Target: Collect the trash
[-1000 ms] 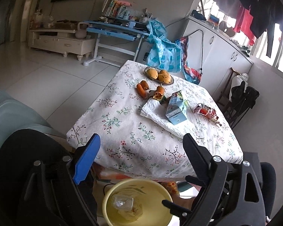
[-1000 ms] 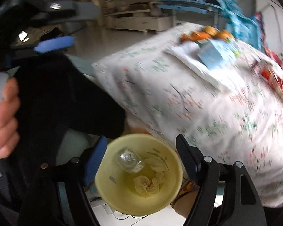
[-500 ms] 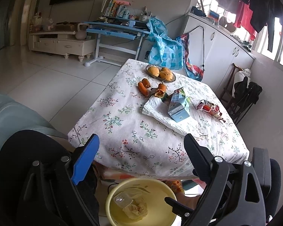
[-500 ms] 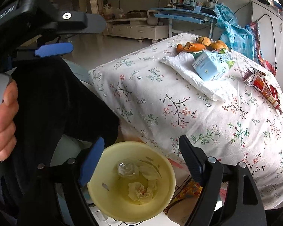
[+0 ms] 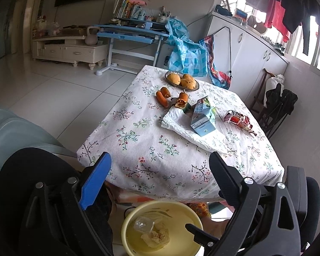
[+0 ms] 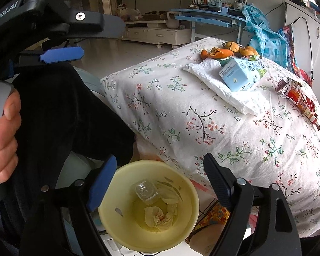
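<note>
A yellow bin [image 6: 192, 194] stands on the floor below the table's near edge, holding crumpled tissue [image 6: 157, 217] and a clear plastic cup [image 6: 145, 191]; it also shows in the left wrist view [image 5: 128, 224]. On the floral table [image 5: 151, 149] lie a blue milk carton [image 5: 201, 120], a white plastic bag [image 5: 177, 119], a red snack wrapper [image 5: 239, 121] and orange peels [image 5: 172, 99]. My left gripper [image 5: 159, 162] is open and empty over the table's near edge. My right gripper [image 6: 160, 166] is open and empty just above the bin.
A plate of oranges [image 5: 182, 80] sits at the table's far end. A black-clothed leg [image 6: 64, 117] and the left gripper's body [image 6: 53, 21] fill the left of the right wrist view. A blue desk [image 5: 128, 34] and white cabinets [image 5: 245, 53] stand behind.
The right gripper has steadied and risen slightly over the bin; its view is no longer blurred. The left gripper has shifted slightly. Both stay open.
</note>
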Motion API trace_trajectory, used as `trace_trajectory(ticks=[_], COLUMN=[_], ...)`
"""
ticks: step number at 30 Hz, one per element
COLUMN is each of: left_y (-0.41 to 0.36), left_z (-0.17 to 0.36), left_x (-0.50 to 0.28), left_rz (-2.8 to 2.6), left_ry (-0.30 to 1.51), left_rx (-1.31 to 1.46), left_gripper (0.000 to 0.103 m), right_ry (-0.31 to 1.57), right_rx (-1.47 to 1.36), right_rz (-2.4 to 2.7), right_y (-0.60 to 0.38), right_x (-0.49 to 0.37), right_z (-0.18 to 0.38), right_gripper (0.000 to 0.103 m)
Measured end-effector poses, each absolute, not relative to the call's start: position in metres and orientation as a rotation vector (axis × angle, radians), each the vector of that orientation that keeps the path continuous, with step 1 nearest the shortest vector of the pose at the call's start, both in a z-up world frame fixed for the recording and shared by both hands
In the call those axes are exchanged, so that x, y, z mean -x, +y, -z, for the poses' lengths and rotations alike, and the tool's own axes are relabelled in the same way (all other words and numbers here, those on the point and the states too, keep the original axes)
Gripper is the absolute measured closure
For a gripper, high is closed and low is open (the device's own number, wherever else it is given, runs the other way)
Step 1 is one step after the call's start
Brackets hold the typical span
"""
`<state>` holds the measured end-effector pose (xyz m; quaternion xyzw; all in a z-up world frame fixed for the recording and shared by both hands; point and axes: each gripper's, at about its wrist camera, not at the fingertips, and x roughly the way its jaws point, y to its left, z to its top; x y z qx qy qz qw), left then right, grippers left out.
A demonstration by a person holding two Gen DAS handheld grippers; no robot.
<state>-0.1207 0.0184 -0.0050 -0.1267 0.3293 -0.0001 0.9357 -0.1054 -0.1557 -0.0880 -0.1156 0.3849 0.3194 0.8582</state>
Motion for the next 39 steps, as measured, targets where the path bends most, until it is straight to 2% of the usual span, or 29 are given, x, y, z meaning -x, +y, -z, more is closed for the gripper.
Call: trace_trajectory(ticks=[39], left_y=[0.028], left_z=[0.006], left_x=[0.116], left_rz=[0.026], left_ry=[0.677], left_rx=[0.318], left_gripper=[0.012], right_ry=[0.77], right_rx=[0.224], right_rz=[-0.642], right_y=[-0.162], right_x=[0.106], right_z=[0.079], right_gripper=[0.021])
